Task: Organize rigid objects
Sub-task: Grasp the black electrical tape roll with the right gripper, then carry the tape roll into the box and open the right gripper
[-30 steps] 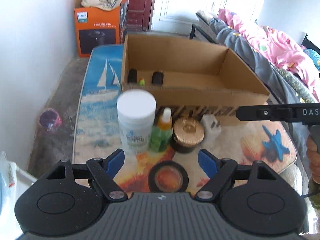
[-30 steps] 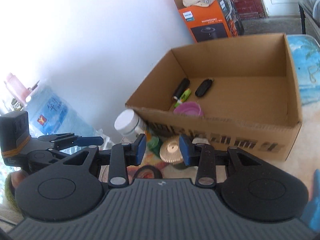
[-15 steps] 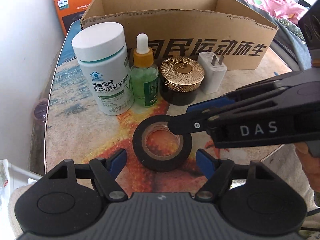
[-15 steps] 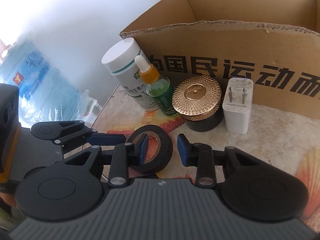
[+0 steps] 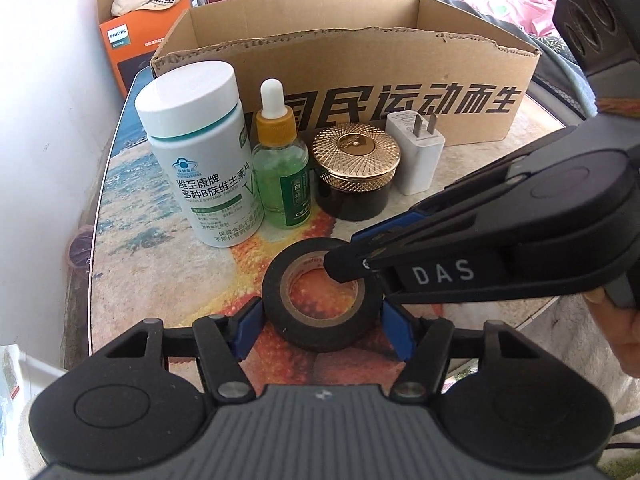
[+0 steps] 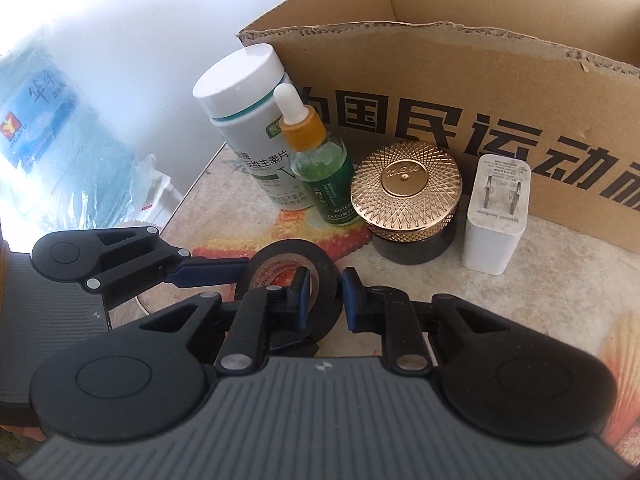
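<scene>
A black tape roll (image 5: 320,312) lies flat on the patterned table. My left gripper (image 5: 322,330) is open, its blue pads on either side of the roll. My right gripper (image 6: 325,294) straddles the roll's near wall (image 6: 280,264), one finger inside the hole and one outside, with the jaws narrow but a gap still showing. Behind the roll stand a white vitamin bottle (image 5: 200,160), a green dropper bottle (image 5: 282,168), a gold-lidded jar (image 5: 354,172) and a white charger plug (image 5: 418,152).
An open cardboard box (image 5: 360,68) stands right behind the row of items. An orange Philips box (image 5: 132,40) sits on the floor at the back left, a bed at the right, and a water jug (image 6: 44,120) by the wall.
Both grippers have moved down and in onto the tape roll. My left pads now flank it and my right fingers now straddle its wall.
</scene>
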A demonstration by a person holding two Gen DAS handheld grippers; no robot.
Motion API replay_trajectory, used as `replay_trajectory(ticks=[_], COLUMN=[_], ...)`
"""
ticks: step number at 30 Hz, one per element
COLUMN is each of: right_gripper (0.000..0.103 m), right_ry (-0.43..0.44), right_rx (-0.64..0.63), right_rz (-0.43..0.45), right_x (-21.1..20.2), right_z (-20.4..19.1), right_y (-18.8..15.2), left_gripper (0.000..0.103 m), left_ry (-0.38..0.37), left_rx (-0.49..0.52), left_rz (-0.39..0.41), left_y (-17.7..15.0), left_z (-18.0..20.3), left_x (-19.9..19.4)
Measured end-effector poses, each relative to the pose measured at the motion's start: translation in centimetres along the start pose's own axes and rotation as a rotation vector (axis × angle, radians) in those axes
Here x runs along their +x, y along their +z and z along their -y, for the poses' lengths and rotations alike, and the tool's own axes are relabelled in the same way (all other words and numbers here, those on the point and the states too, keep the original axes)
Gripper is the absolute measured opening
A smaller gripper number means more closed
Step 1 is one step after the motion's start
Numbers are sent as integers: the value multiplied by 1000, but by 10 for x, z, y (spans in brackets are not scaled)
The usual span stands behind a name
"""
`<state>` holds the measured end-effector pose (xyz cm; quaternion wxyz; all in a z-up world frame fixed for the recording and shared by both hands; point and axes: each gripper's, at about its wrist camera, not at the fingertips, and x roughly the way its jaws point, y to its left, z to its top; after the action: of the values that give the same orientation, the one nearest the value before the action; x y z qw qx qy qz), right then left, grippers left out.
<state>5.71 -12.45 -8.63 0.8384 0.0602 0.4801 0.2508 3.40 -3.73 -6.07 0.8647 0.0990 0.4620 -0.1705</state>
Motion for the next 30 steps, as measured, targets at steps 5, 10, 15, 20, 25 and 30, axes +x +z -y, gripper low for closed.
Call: replay_trajectory(ticks=[5,10,15,20,25,30], right_gripper=[16,16,16,16,17,17], right_ry=[-48,-59,-60,-65,-77,-92], right_rx=[-37,-76,-128,-181,-169,-90], right_rz=[24,93,196,282,272,167], right_x=[-19,-48,-82,-117,-133,-117], right_z=[-17,-36,-51,-50,-23,30], right_y=[4,11,27,63,114,167], left_gripper=[65,65,65,65,65,65], left_ry=[-24,7,71,86,22,-80], left_rx=[13,56,93,99,78,35], left_rz=[59,132,219,284,248,89], left_y=[-1,5,24,63,125,194], left_z=[-3,1,9,9,2,-14], left_x=[-22,-55,-89,-112,-104,-55])
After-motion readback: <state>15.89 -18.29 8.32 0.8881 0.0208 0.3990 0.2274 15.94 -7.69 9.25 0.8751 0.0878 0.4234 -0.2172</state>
